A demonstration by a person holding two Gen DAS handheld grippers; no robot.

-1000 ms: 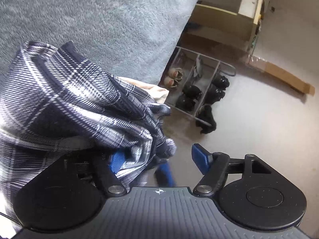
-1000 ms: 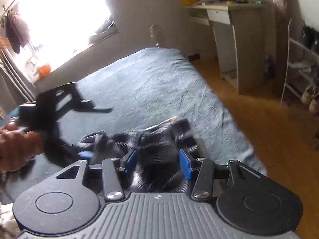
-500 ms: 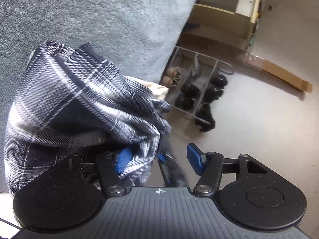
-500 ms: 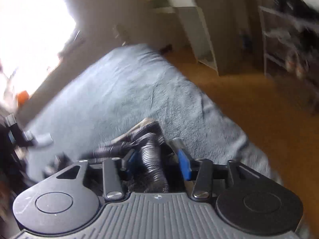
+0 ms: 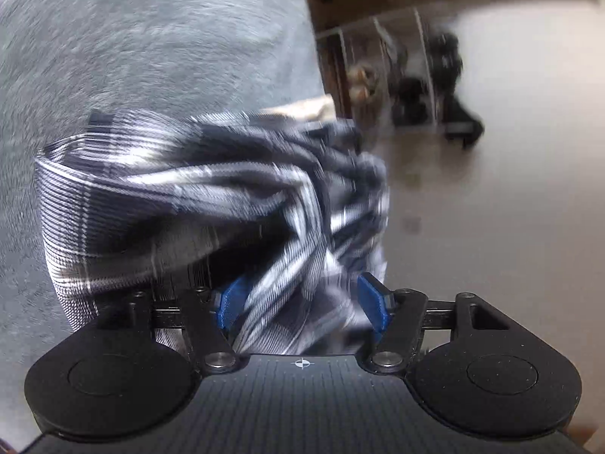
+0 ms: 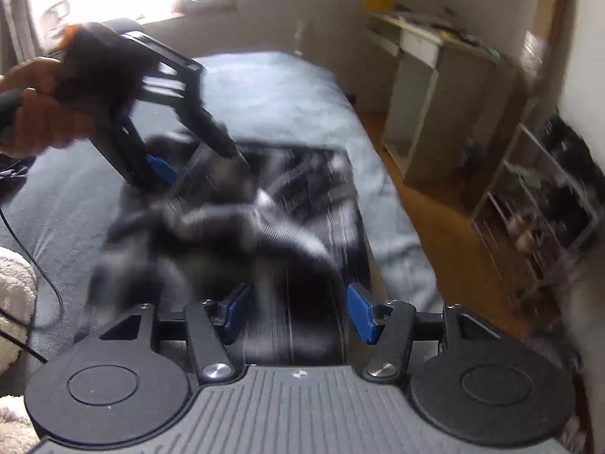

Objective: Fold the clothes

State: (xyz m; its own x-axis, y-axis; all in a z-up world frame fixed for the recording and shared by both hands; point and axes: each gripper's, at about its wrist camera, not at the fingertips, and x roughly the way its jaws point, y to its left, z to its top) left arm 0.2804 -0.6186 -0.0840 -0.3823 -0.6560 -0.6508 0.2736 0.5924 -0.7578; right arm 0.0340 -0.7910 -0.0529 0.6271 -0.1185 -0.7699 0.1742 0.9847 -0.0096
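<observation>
A black-and-white plaid shirt (image 5: pixel 189 204) lies bunched on the grey bed blanket (image 5: pixel 151 38). My left gripper (image 5: pixel 300 302) has a thick fold of it filling the gap between both blue pads. In the right wrist view the shirt (image 6: pixel 264 208) is a blurred heap near the bed's foot. There the left gripper (image 6: pixel 198 162) comes down on it from the upper left, held by a hand (image 6: pixel 41 113). My right gripper (image 6: pixel 298 310) has dark cloth between its pads, and its jaws are opening.
The blanket (image 6: pixel 264 87) covers the whole bed. A wooden floor (image 6: pixel 435 227) runs along its right side, with a desk (image 6: pixel 435 75) and a shoe rack (image 6: pixel 537 204) beyond. A black cable (image 6: pixel 45 283) and a fluffy white cloth (image 6: pixel 15 283) lie at the left.
The left gripper rolled and rose, and cloth that hung by one pad now fills its gap. The right gripper swung sideways; the left gripper and hand are in its view again.
</observation>
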